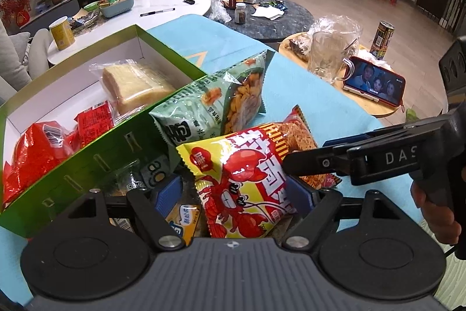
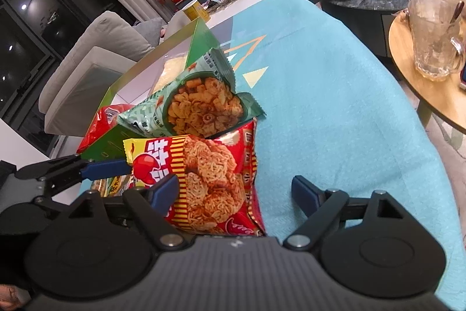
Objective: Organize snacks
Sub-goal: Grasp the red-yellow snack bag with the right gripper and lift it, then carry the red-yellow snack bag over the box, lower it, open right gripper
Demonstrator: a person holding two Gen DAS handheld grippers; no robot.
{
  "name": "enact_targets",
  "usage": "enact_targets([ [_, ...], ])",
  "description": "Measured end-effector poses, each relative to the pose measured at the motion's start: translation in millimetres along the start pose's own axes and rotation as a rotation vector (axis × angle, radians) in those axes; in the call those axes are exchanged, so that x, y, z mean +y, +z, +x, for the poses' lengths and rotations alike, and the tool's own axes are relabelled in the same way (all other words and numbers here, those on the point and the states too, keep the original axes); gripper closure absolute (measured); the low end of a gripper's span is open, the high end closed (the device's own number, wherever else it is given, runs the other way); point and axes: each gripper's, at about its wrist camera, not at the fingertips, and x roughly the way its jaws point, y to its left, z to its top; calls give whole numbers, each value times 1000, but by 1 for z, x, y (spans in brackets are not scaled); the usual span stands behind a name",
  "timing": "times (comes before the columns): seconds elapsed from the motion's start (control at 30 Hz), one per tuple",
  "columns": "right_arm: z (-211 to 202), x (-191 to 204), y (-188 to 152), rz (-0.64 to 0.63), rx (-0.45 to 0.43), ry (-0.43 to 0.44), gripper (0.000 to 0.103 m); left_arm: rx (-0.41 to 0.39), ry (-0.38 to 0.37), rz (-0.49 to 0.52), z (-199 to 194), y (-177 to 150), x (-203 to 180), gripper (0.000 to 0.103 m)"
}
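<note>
Left gripper [image 1: 237, 198]: jaws spread wide, the 2 blue pads on either side of the yellow-and-red lobster snack bag [image 1: 247, 182]; whether either pad touches the bag cannot be told, as the bag's lower edge is cut off by the gripper body. Far left, the green box [image 1: 96, 165] stands open on the teal cloth [image 1: 320, 107]; it holds red packets [image 1: 43, 147], partly hidden by the near wall, and a clear-wrapped pale cake [image 1: 137, 83]. A green snack bag [image 1: 209, 104] leans over the box's right corner, its printing Chinese and only partly legible. Below the lobster bag, a yellow packet [image 1: 185, 219] shows only a corner. Right gripper [image 2: 236, 193]: jaws wide apart, left pad over the lobster bag's noodle-picture side [image 2: 209, 179], right pad above bare cloth, gripping nothing. In the left wrist view its side reads "DAS", the rest cut off. Farther right, on a round wooden table [image 1: 375, 107], stand a glass mug [image 1: 329, 57], a phone [image 1: 375, 83] showing faces, and a can [image 1: 383, 38] with unreadable print.
</note>
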Motion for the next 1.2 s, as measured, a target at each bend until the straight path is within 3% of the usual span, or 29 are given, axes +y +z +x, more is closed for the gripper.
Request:
enact_targets([
  [0.3,3,3,2,7,5,22,21,4,-1,-16,-2,-2,6,27],
  [0.47,5,5,2,20,10,36,21,8,-8,-14,6,-3,6,21],
  [0.53,7,7,2,21,16,52,21,2,-29,-5,8,-3,4,27],
  [0.57,8,9,2,17,19,59,21,3,-53,2,9,-3,2,39],
  [0.63,9,13,2,4,27,70,23,4,-60,1,8,-3,-1,39],
  [0.8,1,26,3,-53,5,49,34,-35,-27,46,-5,-3,-6,44],
  [1.2,-22,69,29,-163,-112,83,34,-191,41,23,-59,17,14,44],
])
